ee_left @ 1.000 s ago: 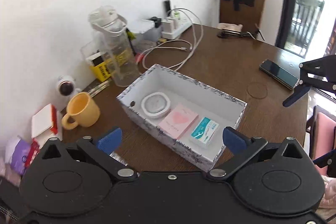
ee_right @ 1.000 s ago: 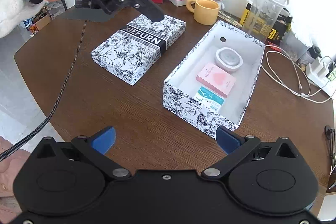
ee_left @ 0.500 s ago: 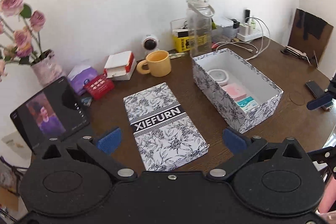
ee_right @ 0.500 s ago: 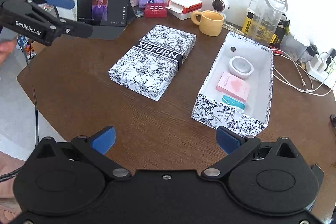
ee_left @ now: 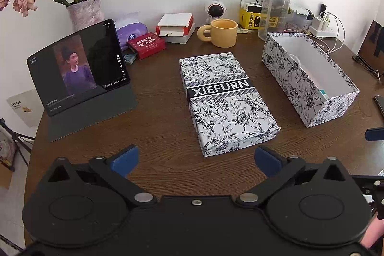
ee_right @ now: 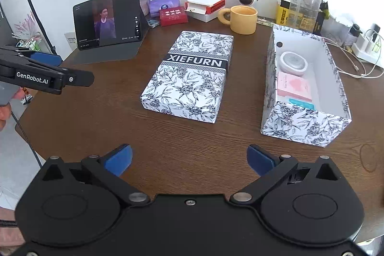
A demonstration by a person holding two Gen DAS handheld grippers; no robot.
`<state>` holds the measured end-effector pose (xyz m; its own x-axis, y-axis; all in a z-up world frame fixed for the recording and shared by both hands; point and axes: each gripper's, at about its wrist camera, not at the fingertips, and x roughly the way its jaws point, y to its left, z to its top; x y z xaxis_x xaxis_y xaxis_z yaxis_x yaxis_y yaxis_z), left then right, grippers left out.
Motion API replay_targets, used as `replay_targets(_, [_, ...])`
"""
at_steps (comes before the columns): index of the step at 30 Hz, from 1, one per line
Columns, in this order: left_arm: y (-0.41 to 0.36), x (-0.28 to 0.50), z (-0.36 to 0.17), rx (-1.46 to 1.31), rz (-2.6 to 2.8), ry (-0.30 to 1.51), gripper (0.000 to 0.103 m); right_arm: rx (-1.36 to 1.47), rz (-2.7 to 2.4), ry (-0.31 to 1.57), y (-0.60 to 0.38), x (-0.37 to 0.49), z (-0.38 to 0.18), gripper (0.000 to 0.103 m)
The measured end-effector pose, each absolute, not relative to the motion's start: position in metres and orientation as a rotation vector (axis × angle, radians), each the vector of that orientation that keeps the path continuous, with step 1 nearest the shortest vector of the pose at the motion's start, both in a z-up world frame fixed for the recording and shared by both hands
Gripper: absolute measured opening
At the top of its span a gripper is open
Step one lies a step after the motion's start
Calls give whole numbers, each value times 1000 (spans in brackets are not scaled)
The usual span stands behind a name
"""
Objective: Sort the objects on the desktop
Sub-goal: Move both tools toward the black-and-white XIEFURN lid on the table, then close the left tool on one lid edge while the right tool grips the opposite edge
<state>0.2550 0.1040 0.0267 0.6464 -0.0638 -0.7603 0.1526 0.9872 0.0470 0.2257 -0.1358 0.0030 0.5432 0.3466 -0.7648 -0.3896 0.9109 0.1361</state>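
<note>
A floral box lid [ee_left: 228, 100] marked XIEFURN lies flat at the middle of the brown table. To its right stands the open floral box [ee_left: 309, 78]. In the right wrist view the box [ee_right: 304, 121] holds a white round case [ee_right: 294, 62], a pink card pack [ee_right: 294, 86] and a teal packet [ee_right: 301, 103]. My left gripper [ee_left: 195, 158] hangs open over the table's near edge, short of the lid [ee_right: 192, 73], with nothing between its fingers. My right gripper [ee_right: 189, 159] is open too, facing the gap between lid and box.
A tablet [ee_left: 79, 66] on a stand plays video at the left. Along the wall sit a vase of roses [ee_left: 84, 11], a tissue pack, a red box [ee_left: 146, 44], a yellow mug [ee_left: 223, 32], a small camera, a water bottle [ee_left: 276, 4] and charger cables. A phone [ee_left: 379, 104] lies at the right edge.
My left gripper has swung away from above the open box, leftward and back toward the near edge, and now faces the lid. The right gripper has drawn back a little. Both stay open.
</note>
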Motion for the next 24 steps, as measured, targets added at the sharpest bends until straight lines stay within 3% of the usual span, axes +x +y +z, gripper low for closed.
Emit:
replay_targets(8, [120,358,2,101,-174,928,103,-120,475,873,-82,314,-13,103])
replay_targets(15, [111,449,-57,127,-169,1047,103,-93,443,931,-62,400,-61,103])
replay_targets(24, [96,488,-103,105,-164,1078,103,-14,452,975,-62,439,-107,103])
